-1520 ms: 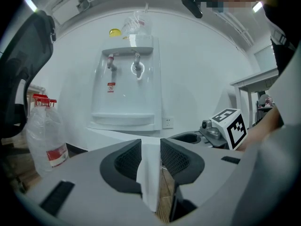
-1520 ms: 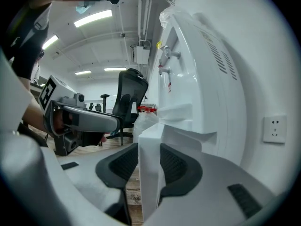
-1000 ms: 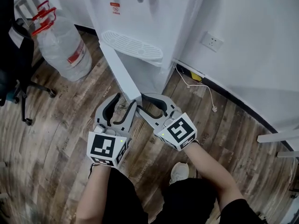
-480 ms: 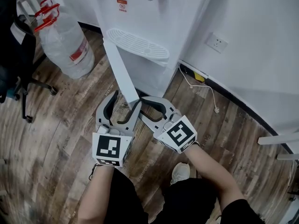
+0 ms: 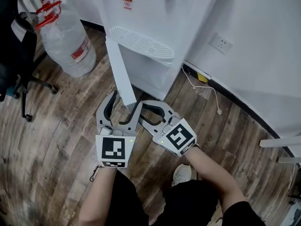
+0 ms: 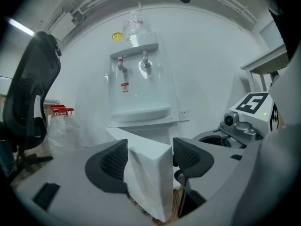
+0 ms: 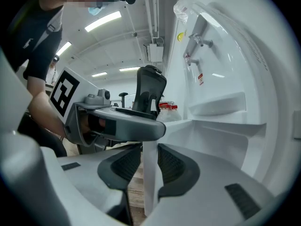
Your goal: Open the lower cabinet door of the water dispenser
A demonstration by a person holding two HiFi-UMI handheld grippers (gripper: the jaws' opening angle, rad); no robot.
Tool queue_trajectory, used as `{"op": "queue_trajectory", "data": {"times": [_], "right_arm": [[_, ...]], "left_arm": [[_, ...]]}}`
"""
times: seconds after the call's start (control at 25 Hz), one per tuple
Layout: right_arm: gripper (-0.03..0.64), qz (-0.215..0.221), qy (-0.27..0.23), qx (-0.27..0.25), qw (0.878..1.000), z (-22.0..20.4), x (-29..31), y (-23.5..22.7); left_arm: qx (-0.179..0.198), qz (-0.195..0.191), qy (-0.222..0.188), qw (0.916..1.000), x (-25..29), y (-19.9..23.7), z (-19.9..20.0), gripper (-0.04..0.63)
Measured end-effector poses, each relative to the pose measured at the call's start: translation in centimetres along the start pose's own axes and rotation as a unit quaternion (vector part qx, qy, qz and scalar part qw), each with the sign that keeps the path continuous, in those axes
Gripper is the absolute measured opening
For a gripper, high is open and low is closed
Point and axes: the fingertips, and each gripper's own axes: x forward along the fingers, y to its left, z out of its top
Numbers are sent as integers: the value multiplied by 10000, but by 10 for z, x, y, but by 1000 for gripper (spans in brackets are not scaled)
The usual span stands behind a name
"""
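- Two hand-held grippers meet low in front of the water dispenser (image 5: 155, 13), at the free end of its lower cabinet door (image 5: 118, 72).
- The lower cabinet door stands swung out from the dispenser's front, beneath the ribbed drip tray (image 5: 141, 44). One edge sits at the dispenser's front corner and the free edge reaches out over the wooden floor (image 5: 61, 126).
- The left gripper (image 6: 149, 157) straddles the door's free end. Its jaws have just been opening and stand wide. The door's thick white edge sits between them, with a clear gap on the side toward the other gripper, so nothing is clamped.
- The right gripper (image 7: 149, 166) comes at the same free edge from the dispenser's wall-socket side. Its jaws have just been closing. The thin edge of the door stands upright between the pads (image 7: 171, 164), which lie against both faces with no gap that I can make out.
- The two grippers' bodies sit just beside each other, out from the dispenser's front, marker cubes toward the person.
- A large clear water bottle (image 5: 68, 39) with red fittings rests on the floor beside the dispenser, on the side away from the socket.
- A black office chair (image 5: 11, 55) stands beyond the bottle, farther from the dispenser.
- A wall socket (image 5: 221, 44) sits on the white wall on the dispenser's other side, and a white cable (image 5: 207, 91) trails on the floor below it.
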Motion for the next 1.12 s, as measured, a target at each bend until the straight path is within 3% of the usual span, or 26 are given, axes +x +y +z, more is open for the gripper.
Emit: {"op": "queue_trajectory", "data": {"times": [0.72,1.12], "right_arm": [[106,436,96,-61,9990,-6,21,27],[69,542,-98,-43,9985,13,26,34]], "left_arm": [[-68,240,156,9996,-18,29,-15,296],[13,440,198,9988,-35,52,-20,296]]}}
